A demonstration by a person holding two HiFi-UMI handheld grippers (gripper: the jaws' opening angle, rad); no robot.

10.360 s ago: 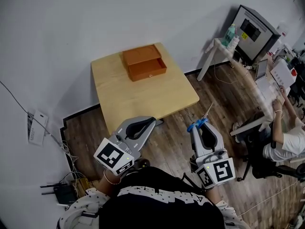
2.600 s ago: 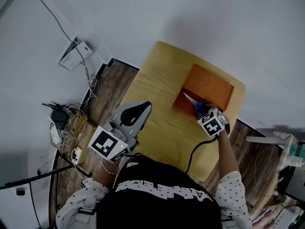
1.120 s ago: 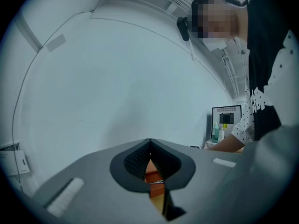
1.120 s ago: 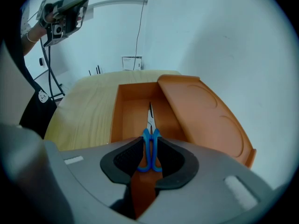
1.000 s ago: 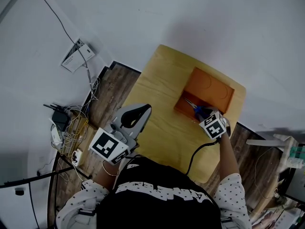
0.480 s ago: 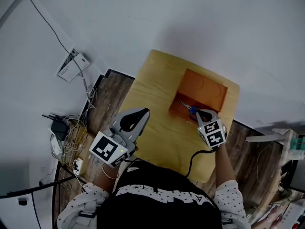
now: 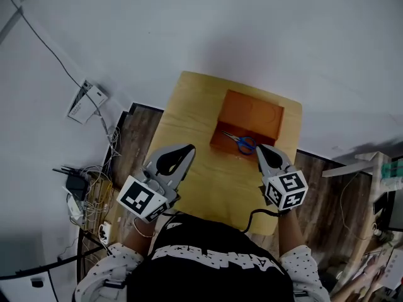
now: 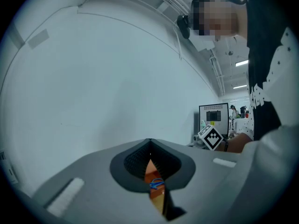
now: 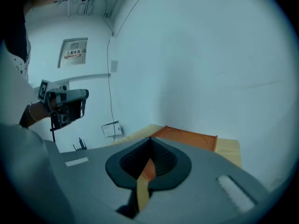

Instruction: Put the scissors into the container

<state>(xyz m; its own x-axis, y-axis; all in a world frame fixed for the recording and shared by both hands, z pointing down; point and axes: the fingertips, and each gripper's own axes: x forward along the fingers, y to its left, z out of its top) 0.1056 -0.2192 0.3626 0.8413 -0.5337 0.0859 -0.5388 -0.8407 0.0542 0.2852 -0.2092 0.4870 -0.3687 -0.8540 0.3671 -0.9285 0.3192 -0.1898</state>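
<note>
Work over the wooden table [image 7: 182, 115], with the placing apparently done and only a clean finish left. Leave the orange container [image 7: 255, 109] untouched at the far side near the wall, and avoid brushing its front edge. Park the left gripper [image 7: 187, 150] off the container's near left, jaws pressed together with nothing between them, well out of the way. Guide the right gripper [image 7: 259, 150], likewise closed tight and empty, from just short of the container's near right corner back along a line away from the handles, never across them. Check the scissors [image 7: 238, 141] before calling it finished: blue handles toward the right gripper, blades toward the left gripper's side, lying in the container's nearer, lower section, touching neither tool. Look for any overhang at the front lip, probably none, though hard to settle from above
</note>
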